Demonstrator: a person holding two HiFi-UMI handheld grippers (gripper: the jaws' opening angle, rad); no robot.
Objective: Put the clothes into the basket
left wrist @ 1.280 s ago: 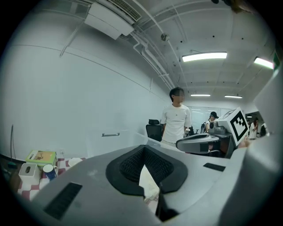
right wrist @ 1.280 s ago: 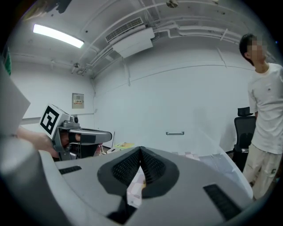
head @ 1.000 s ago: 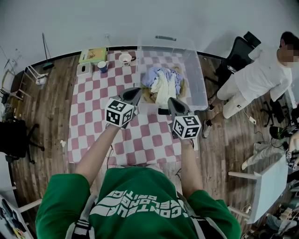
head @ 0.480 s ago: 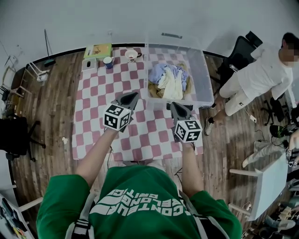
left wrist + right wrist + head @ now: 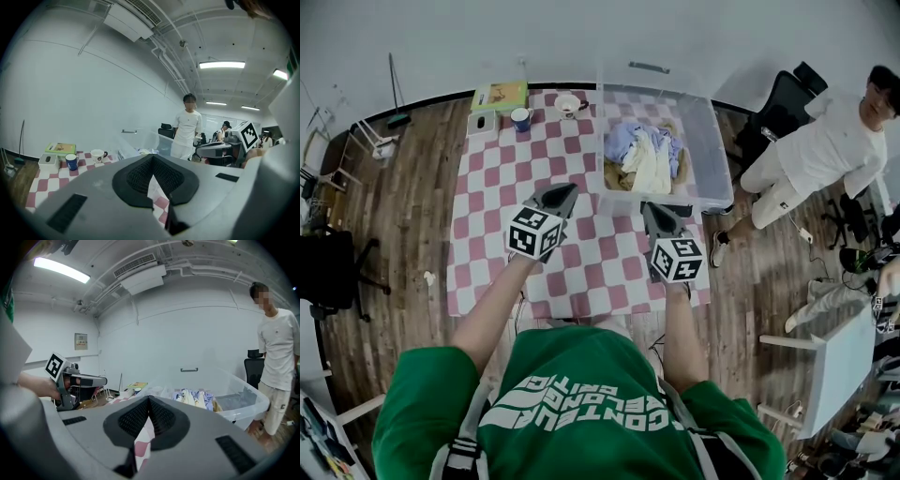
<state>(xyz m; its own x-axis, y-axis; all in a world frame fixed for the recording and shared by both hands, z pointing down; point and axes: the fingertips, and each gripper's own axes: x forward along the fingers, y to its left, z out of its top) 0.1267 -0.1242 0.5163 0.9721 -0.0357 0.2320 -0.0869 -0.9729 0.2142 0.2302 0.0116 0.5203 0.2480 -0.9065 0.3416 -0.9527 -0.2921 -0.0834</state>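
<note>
A clear plastic basket (image 5: 719, 178) stands on the right half of the pink-and-white checked table (image 5: 492, 225). Inside it lies a pile of clothes (image 5: 645, 157) in lilac, cream and tan. Both grippers hover over the table on the near side of the basket. My left gripper (image 5: 560, 195) is shut and empty, left of the basket's near corner. My right gripper (image 5: 654, 214) is shut and empty too, just short of the near wall. In the right gripper view the clothes (image 5: 194, 398) show inside the basket (image 5: 243, 401) beyond the right gripper (image 5: 149, 401). The left gripper (image 5: 152, 159) points past the basket's left side.
At the table's far edge are a blue cup (image 5: 521, 118), a white mug (image 5: 569, 103), a white box (image 5: 482, 121) and a green book (image 5: 501, 95). A person in white (image 5: 825, 150) stands right of the table by a black office chair (image 5: 778, 108).
Both grippers have drawn back from over the basket's near edge toward my body and dropped a little. Both stayed shut and empty. The clothes have not moved.
</note>
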